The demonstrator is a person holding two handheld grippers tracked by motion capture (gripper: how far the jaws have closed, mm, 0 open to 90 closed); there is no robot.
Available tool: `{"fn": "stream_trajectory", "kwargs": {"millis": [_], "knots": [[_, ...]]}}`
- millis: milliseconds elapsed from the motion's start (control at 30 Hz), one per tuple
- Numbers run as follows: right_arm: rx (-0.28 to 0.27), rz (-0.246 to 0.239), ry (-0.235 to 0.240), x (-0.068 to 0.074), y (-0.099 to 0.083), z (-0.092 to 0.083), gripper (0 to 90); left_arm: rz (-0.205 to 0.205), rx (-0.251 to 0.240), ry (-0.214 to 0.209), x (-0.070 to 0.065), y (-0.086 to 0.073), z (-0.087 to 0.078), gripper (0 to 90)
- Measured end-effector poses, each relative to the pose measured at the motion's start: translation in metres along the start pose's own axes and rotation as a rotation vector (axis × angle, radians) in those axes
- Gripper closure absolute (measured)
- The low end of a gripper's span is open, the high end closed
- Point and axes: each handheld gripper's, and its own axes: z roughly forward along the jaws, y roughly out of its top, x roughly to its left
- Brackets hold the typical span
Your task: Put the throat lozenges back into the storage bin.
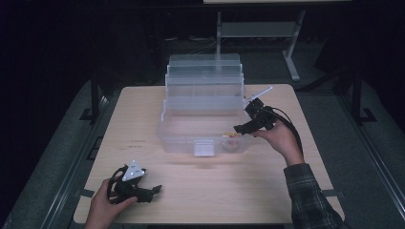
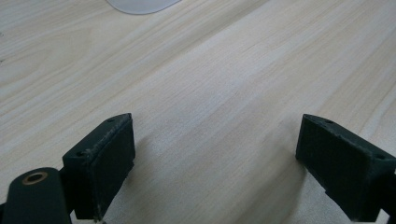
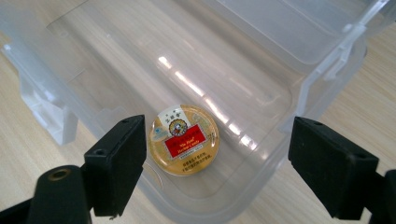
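Observation:
A clear plastic box with its stepped lid raised stands at the table's middle. A small round amber tin with a red and gold label lies flat on the box floor, near the front right corner. My right gripper hangs over that corner, tilted down into the box; its jaws stand apart on either side of the tin and well above it, with nothing held. My left gripper rests low over the wooden table near the front left, open and empty.
The light wooden table has bare room in front of the box and to both sides. The box's latch tab faces the person. A corner of the box lies far ahead of the left jaws. Metal stands stand behind the table.

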Motion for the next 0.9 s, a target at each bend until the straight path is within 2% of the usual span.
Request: {"fn": "stream_trajectory", "kwargs": {"millis": [667, 900], "knots": [[-0.018, 0.045, -0.044, -0.014, -0.036, -0.023, 14.0, 0.001, 0.001, 0.000, 0.000, 0.000, 0.000, 10.9], [-0.031, 0.072, -0.042, -0.015, -0.051, -0.031, 11.7, 0.001, 0.001, 0.000, 0.000, 0.000, 0.000, 10.9]]}}
